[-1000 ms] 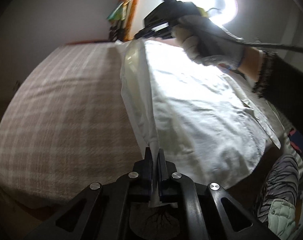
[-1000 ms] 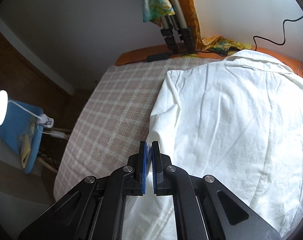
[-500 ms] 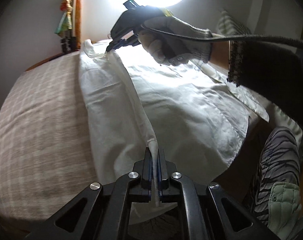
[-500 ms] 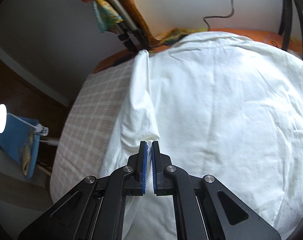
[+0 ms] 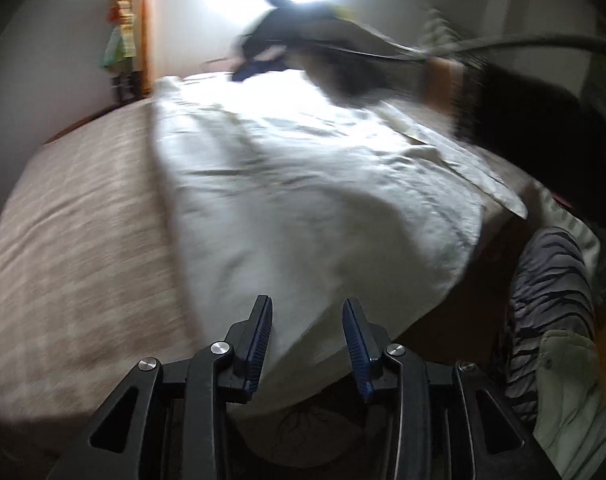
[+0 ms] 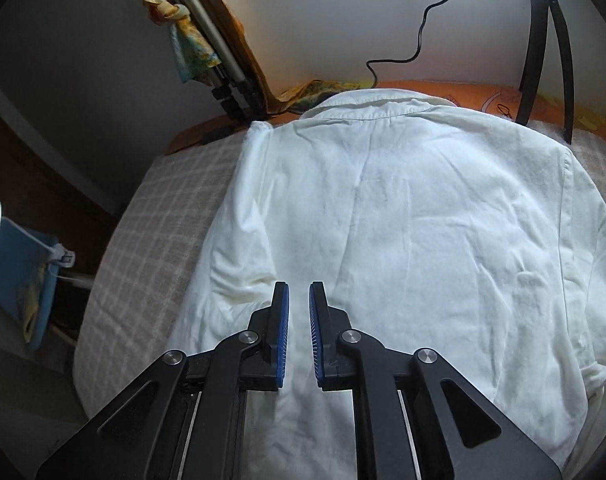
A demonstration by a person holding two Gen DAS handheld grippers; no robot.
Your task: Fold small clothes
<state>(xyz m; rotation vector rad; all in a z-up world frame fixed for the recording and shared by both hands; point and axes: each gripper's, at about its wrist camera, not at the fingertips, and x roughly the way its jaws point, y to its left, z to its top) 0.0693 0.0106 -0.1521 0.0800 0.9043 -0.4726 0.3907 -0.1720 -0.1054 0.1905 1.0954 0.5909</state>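
Observation:
A white collared shirt lies back-up on the checked bed cover, its left side folded in over the back. It also shows in the left wrist view. My left gripper is open and empty just above the shirt's near hem. My right gripper is open a little and empty, over the folded sleeve edge. In the left wrist view the right gripper is a blur near the collar, under the bright lamp.
A tripod with a colourful cloth leans at the bed's far left corner. A black cable and black straps hang on the wall. A striped garment and pale green garment lie right of the shirt. A blue stand is on the floor.
Both grippers have opened and let go of the shirt's folded edge. The fold now lies flat on the shirt's back. The left view is blurred by motion.

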